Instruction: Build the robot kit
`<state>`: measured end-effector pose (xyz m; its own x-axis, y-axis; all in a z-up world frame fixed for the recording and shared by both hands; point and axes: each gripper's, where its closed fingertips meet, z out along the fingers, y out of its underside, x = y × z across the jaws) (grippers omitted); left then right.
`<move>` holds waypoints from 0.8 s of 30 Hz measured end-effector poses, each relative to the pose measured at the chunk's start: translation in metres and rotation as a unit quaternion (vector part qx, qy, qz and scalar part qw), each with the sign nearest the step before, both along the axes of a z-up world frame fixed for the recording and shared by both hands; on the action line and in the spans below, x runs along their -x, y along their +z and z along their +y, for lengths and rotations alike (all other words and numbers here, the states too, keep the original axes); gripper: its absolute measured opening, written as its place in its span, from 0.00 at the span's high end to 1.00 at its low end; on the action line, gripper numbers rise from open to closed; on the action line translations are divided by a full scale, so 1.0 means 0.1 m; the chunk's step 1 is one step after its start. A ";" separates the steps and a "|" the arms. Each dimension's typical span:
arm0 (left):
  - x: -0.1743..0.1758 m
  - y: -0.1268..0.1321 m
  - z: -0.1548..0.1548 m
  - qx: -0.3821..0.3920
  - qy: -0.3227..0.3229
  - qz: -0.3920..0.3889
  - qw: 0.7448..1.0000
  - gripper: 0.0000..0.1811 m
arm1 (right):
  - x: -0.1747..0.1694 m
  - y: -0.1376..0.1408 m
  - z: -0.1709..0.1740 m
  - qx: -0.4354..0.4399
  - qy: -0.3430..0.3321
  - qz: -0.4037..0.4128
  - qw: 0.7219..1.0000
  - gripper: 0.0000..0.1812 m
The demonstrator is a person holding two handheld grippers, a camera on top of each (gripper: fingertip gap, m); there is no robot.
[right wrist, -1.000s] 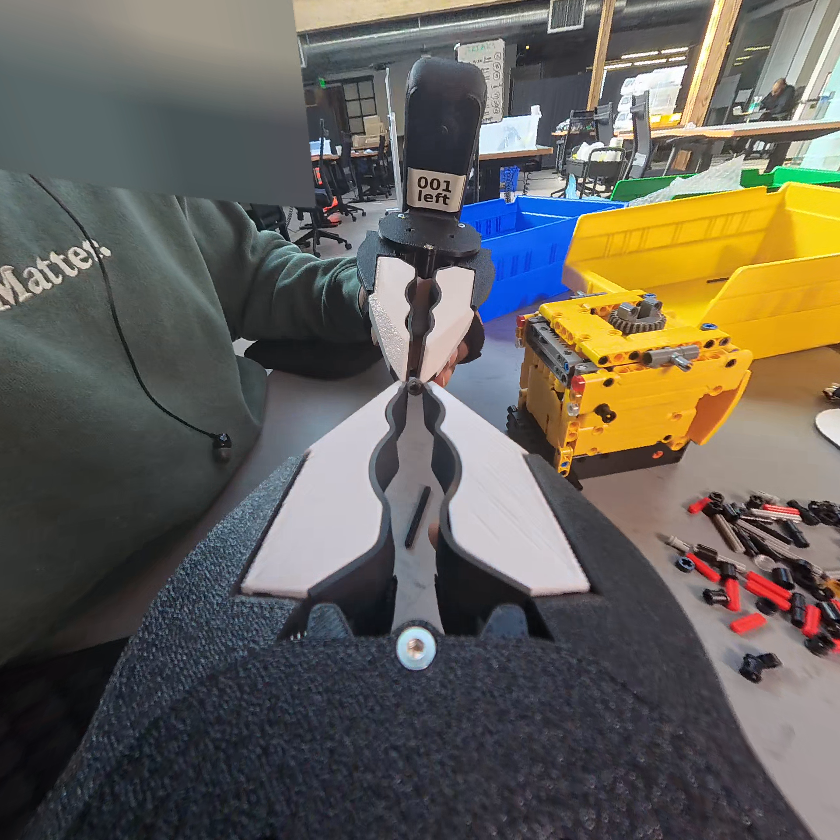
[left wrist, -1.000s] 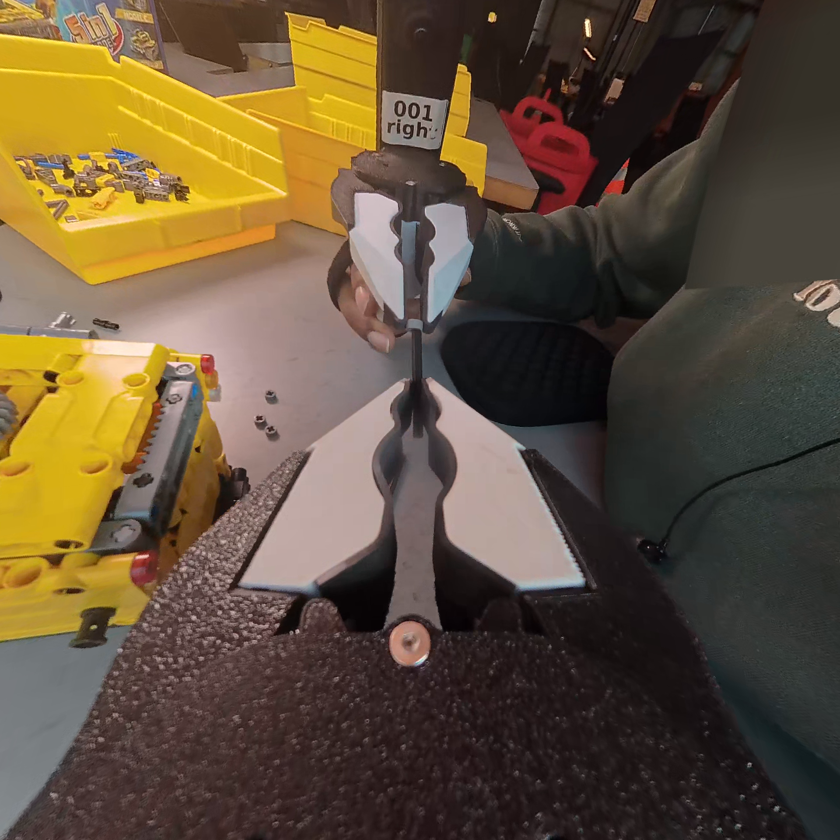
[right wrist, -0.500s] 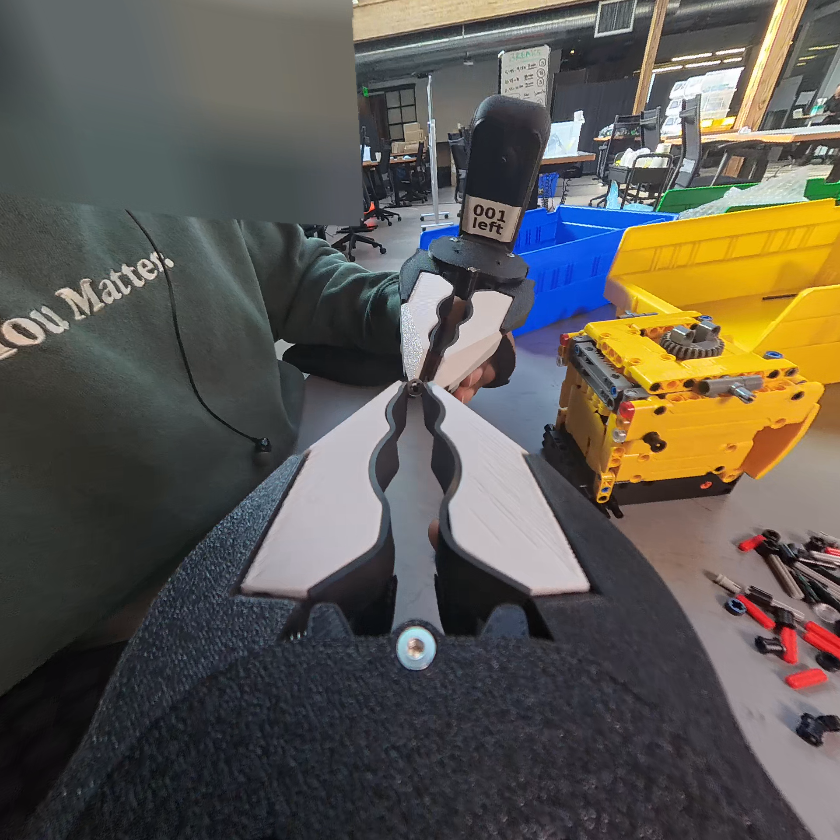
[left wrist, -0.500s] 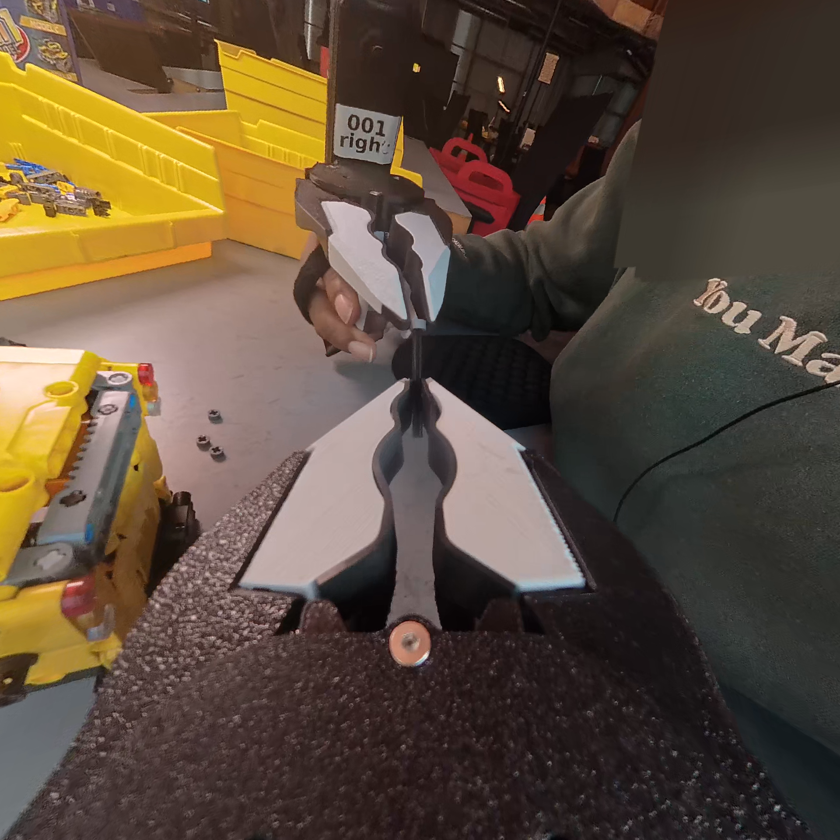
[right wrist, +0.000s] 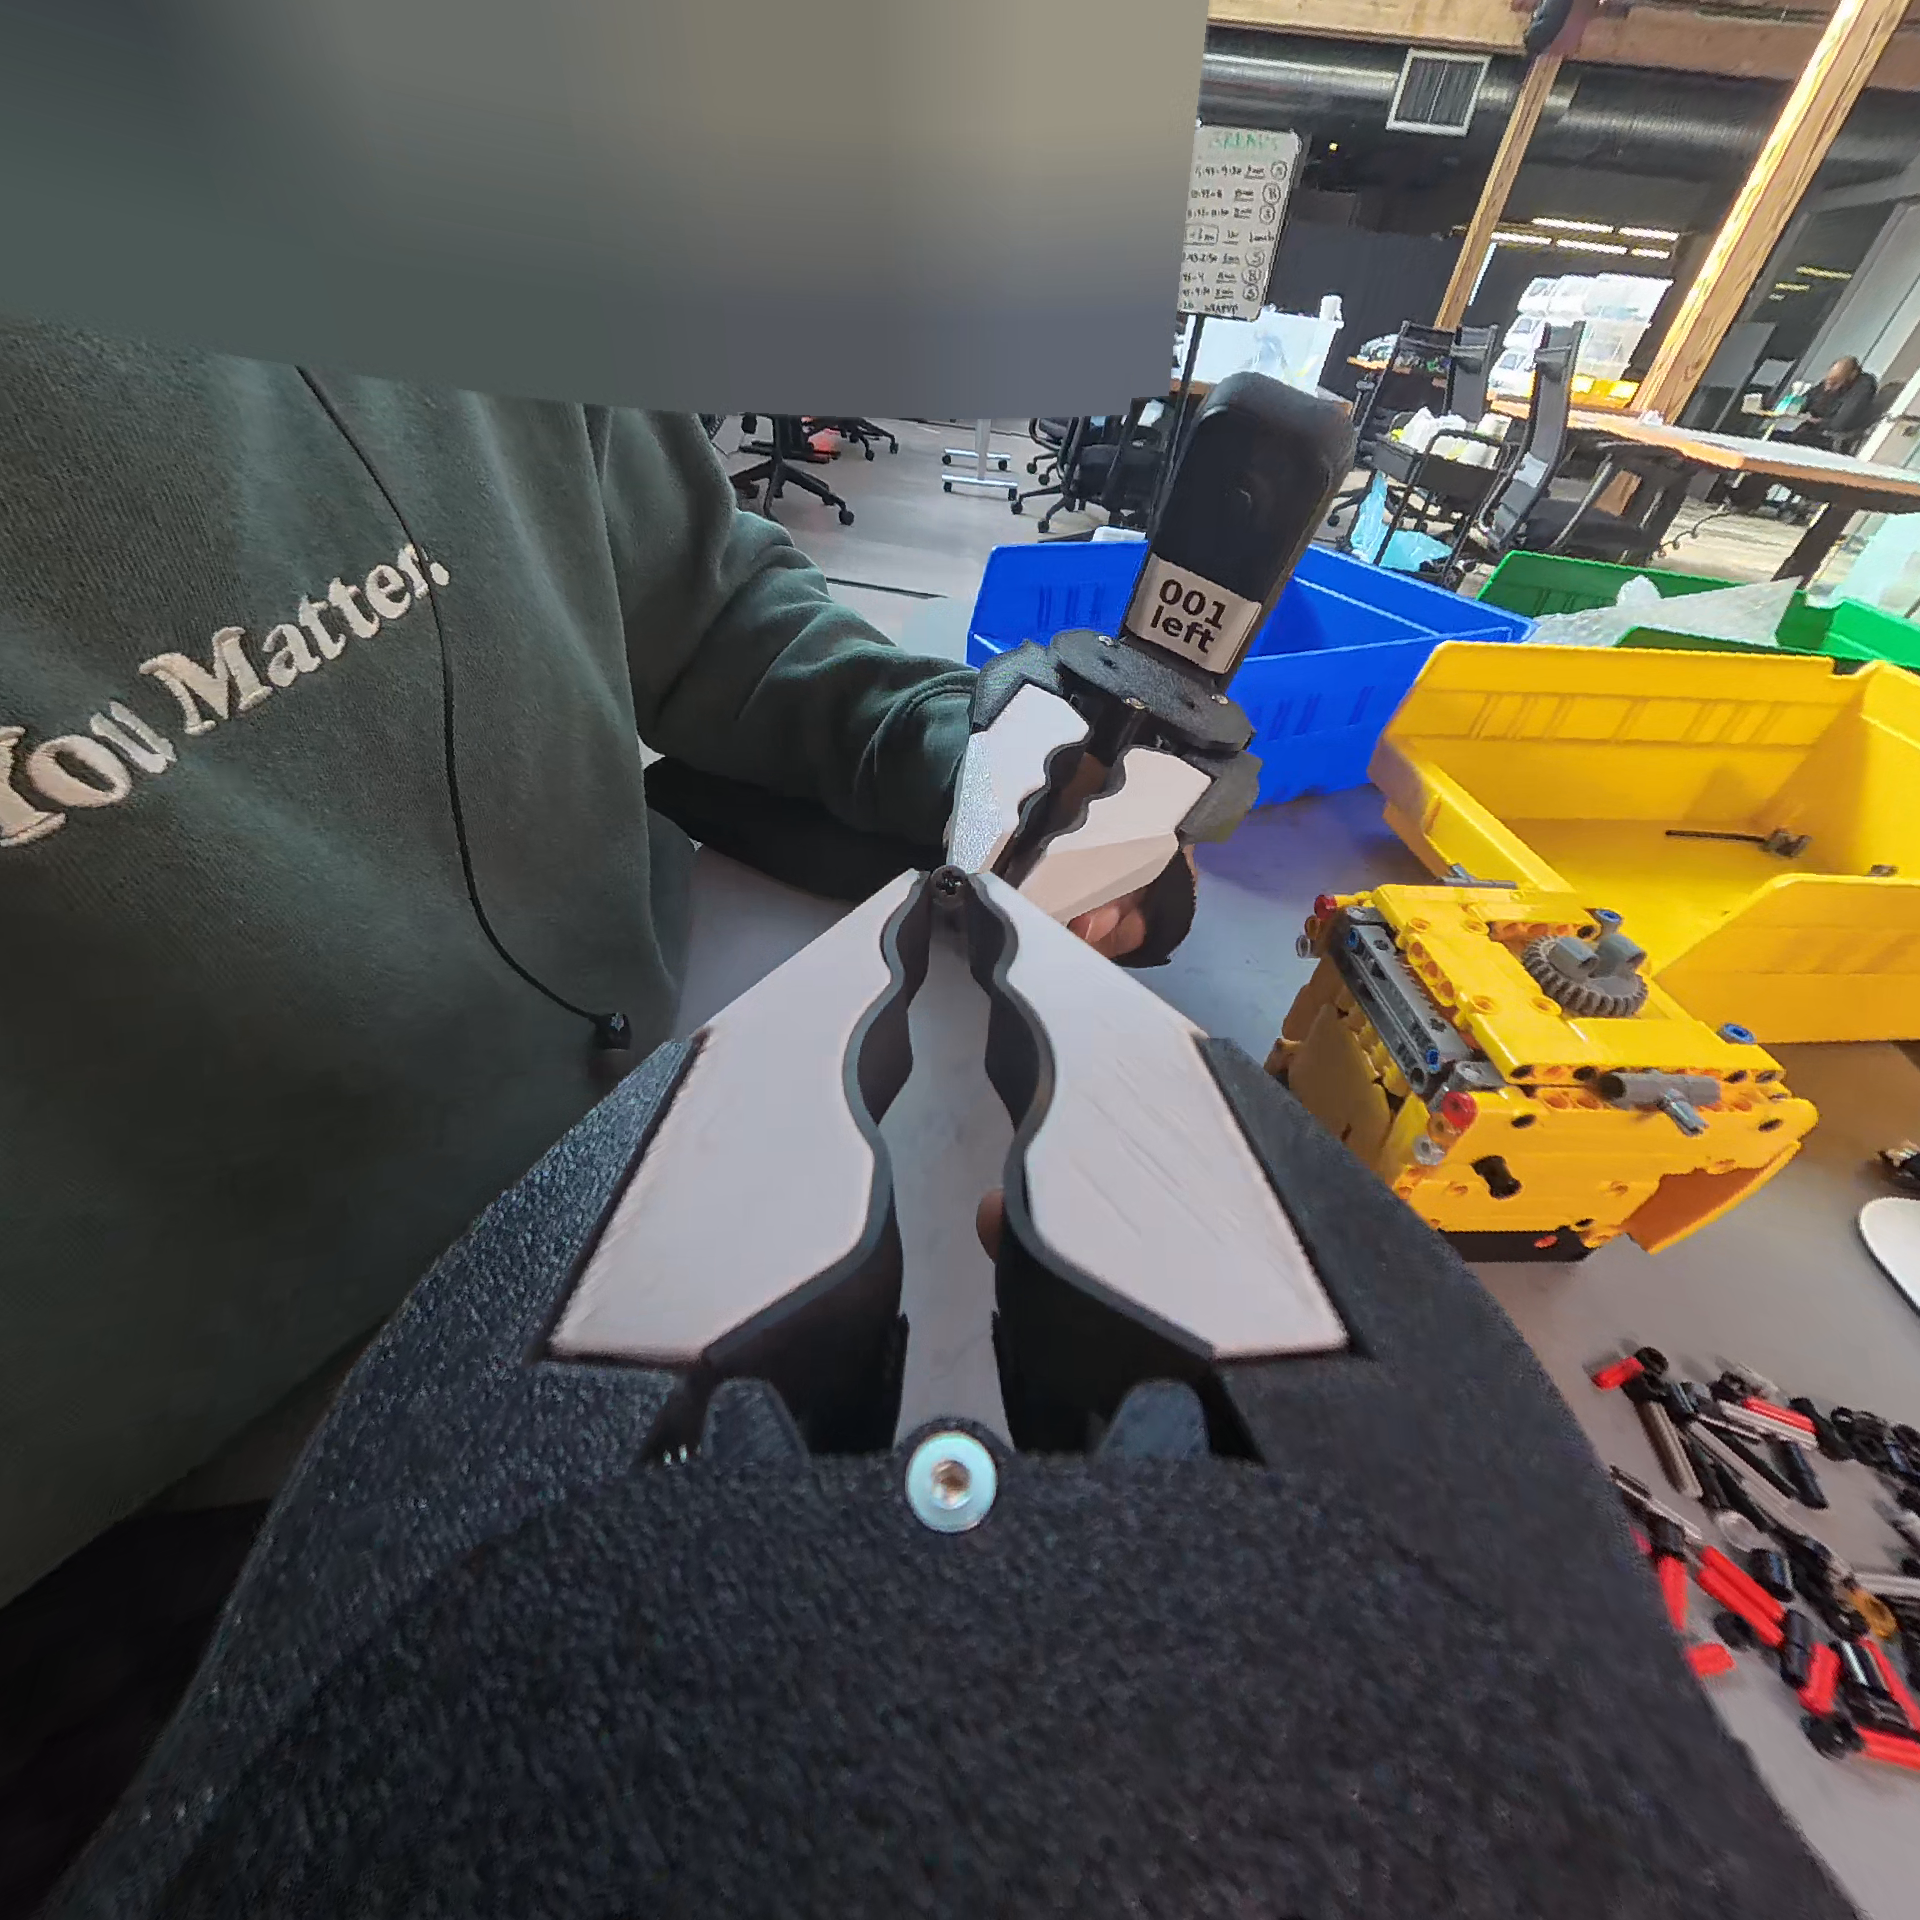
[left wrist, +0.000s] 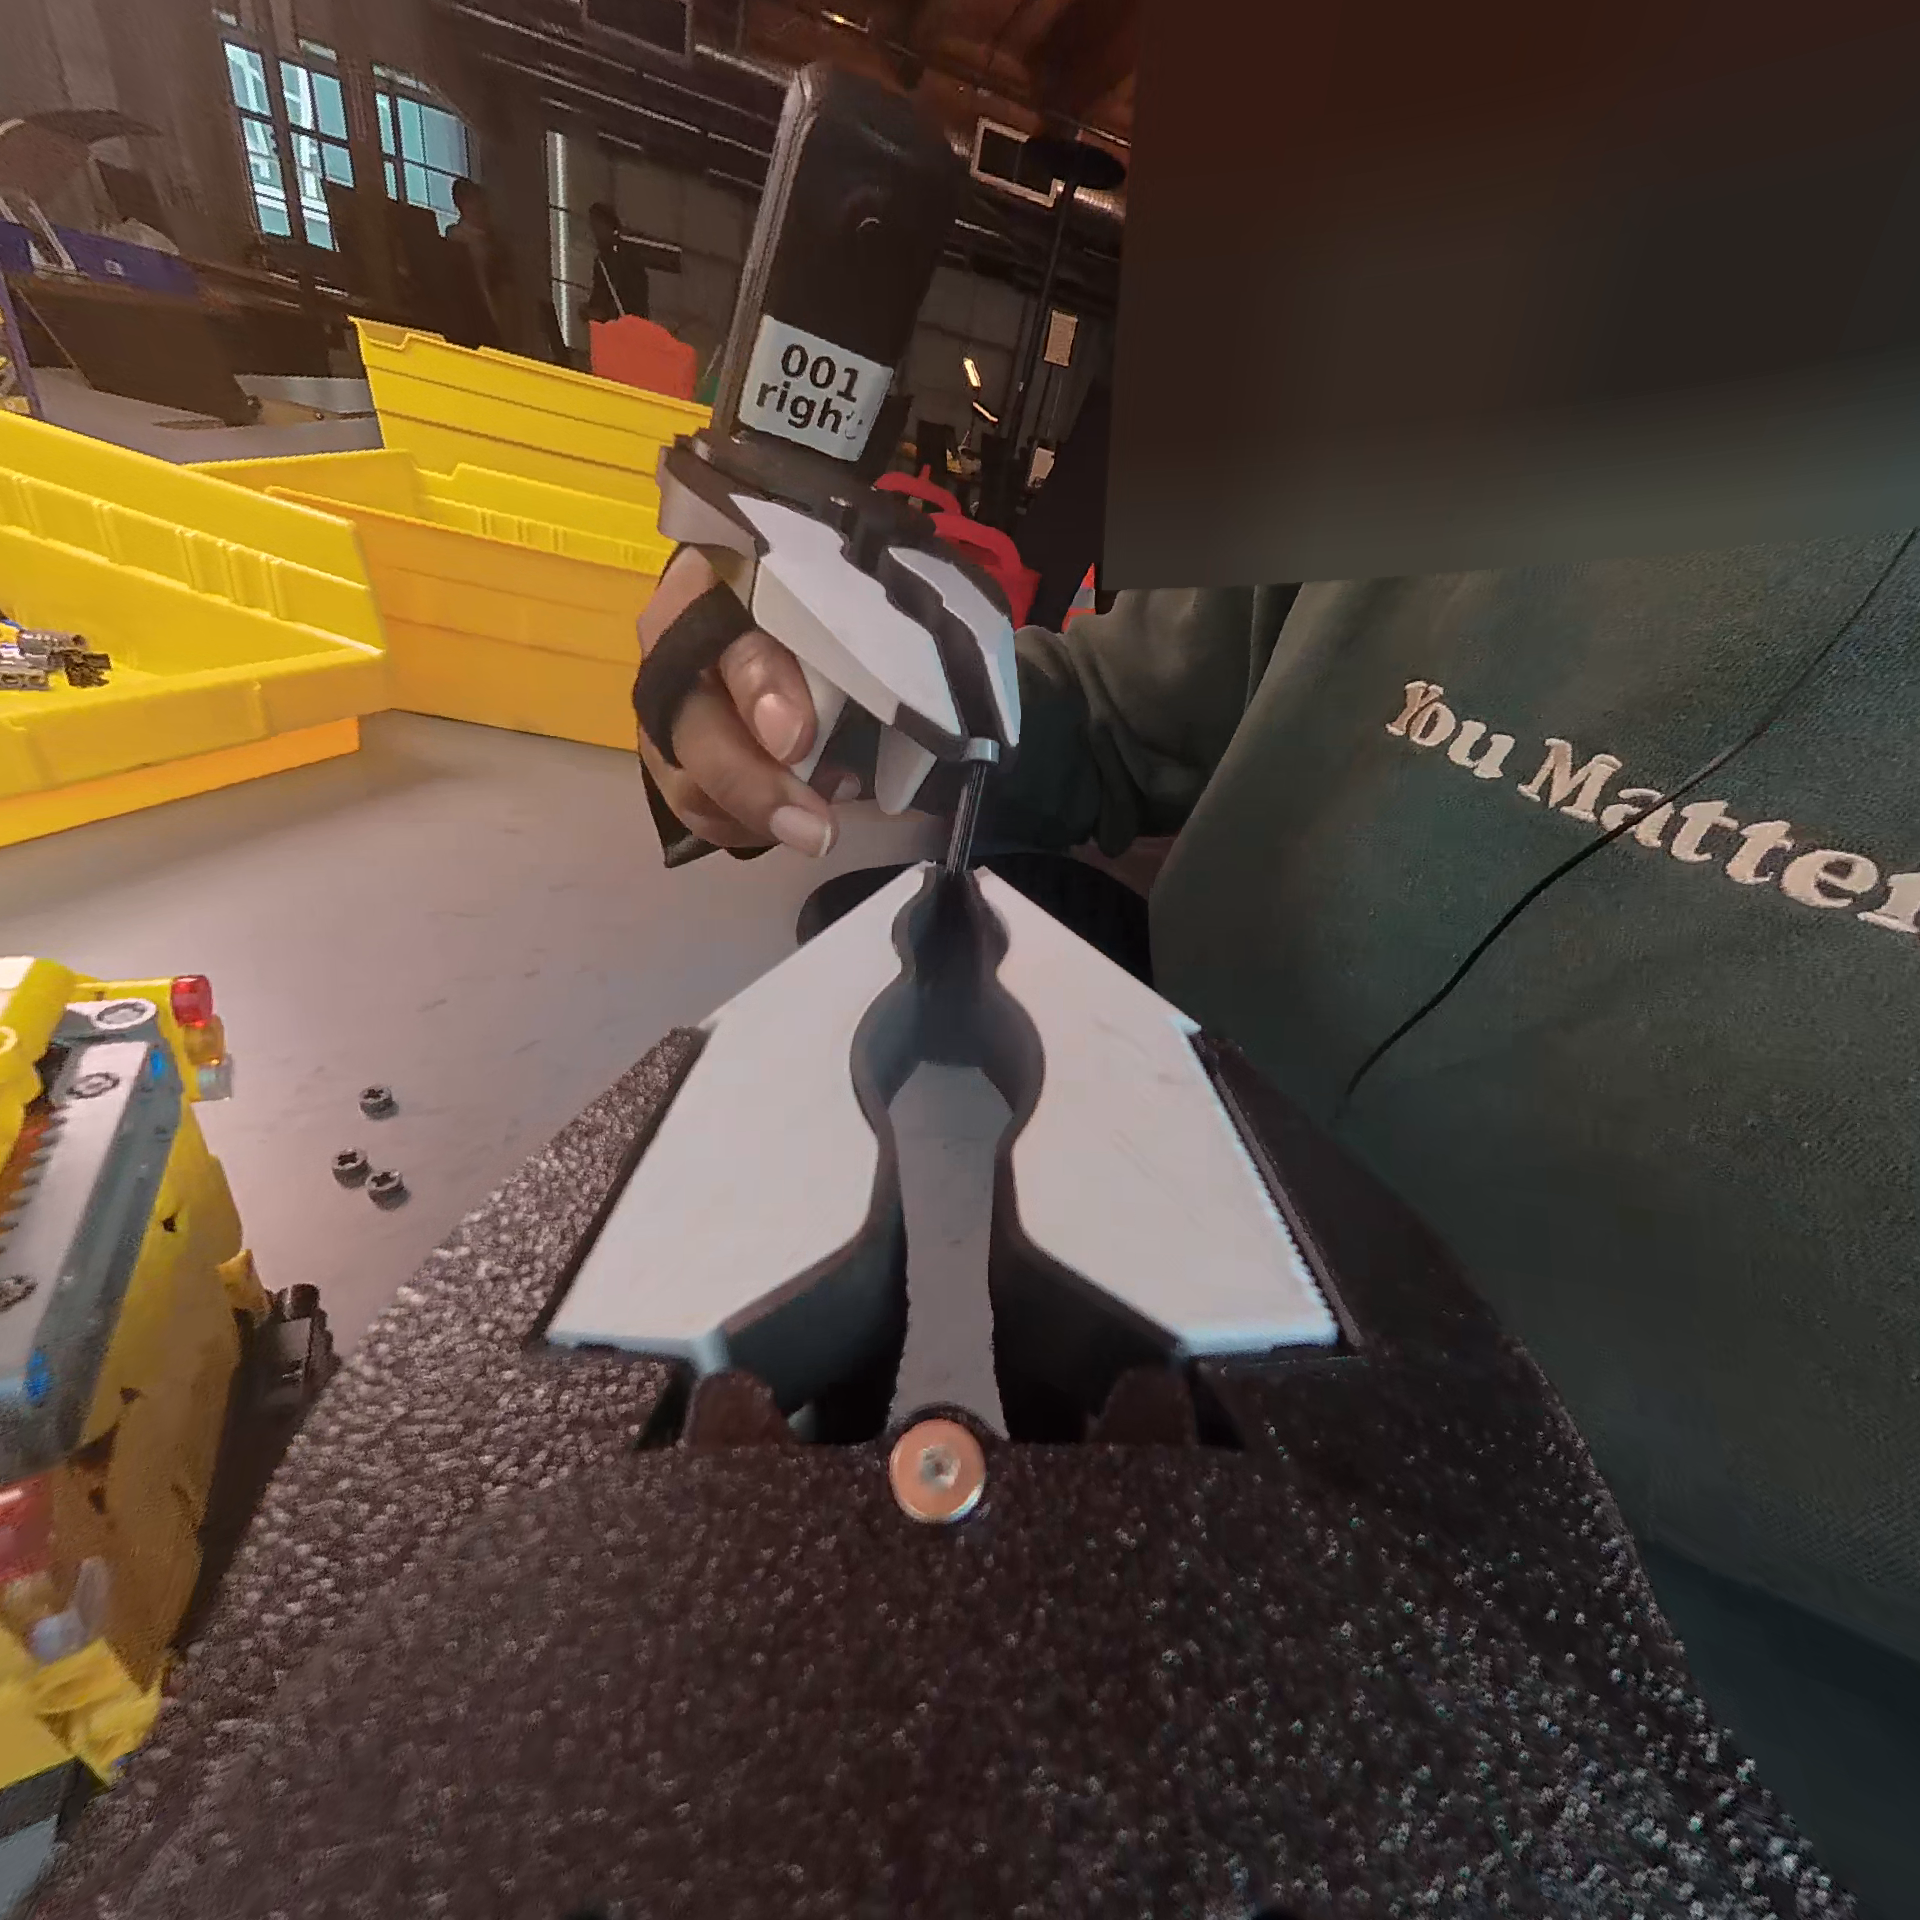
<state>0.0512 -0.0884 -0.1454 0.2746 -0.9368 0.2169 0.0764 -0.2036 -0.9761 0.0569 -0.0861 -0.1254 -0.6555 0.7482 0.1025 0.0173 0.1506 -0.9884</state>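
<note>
In the left wrist view, my left gripper (left wrist: 951, 883) has its jaws drawn almost together at the tips. They pinch the near end of a thin black rod (left wrist: 966, 821), which runs up and away from me in the air above the grey tabletop (left wrist: 468, 883). The far end of the rod meets the tips of my right gripper (left wrist: 979, 750), which are closed down on it where a small grey collar shows. I cannot tell whether that collar is a separate piece. My gloved right hand (left wrist: 748, 748) wraps the handle behind it. To the near left stands a yellow brick-built vehicle model (left wrist: 94, 1195), with a few small black round pieces (left wrist: 369, 1164) on the table just beside it. Open yellow plastic bins (left wrist: 208, 582) lie far left.

In the right wrist view, my right gripper (right wrist: 948, 883) is narrow too, with the rod end-on as a dark dot between the tips. My left gripper (right wrist: 987, 862) meets it tip to tip from beyond. The same model sits near right, well apart from both claws. A blue plastic bin (right wrist: 1351, 665) stands behind it, and loose red and black pins (right wrist: 1766, 1507) are scattered near right.
</note>
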 end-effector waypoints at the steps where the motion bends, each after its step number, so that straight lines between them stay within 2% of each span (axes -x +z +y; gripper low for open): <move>1: 0.00 0.02 -0.01 0.000 -0.003 -0.006 1.000 0.99 | -0.01 0.01 -0.01 -0.006 -0.001 0.003 1.000 0.97; 10: -0.02 0.07 -0.08 0.006 -0.030 -0.032 0.999 0.99 | -0.02 0.06 -0.07 -0.036 -0.008 0.021 0.999 0.97; 18: -0.03 0.02 -0.10 0.042 -0.055 -0.036 0.997 0.99 | -0.03 0.00 -0.09 -0.099 -0.018 0.017 0.995 0.97; 24: -0.06 -0.02 -0.13 0.050 -0.063 -0.022 0.997 0.99 | -0.04 -0.04 -0.12 -0.112 -0.014 0.010 0.993 0.97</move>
<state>0.0573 -0.1011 -0.1476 0.1448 -0.9361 0.3205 0.0867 -0.3106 -0.9466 0.0606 -0.0983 -0.1296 -0.6303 0.7232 0.2823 0.0051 0.3675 -0.9300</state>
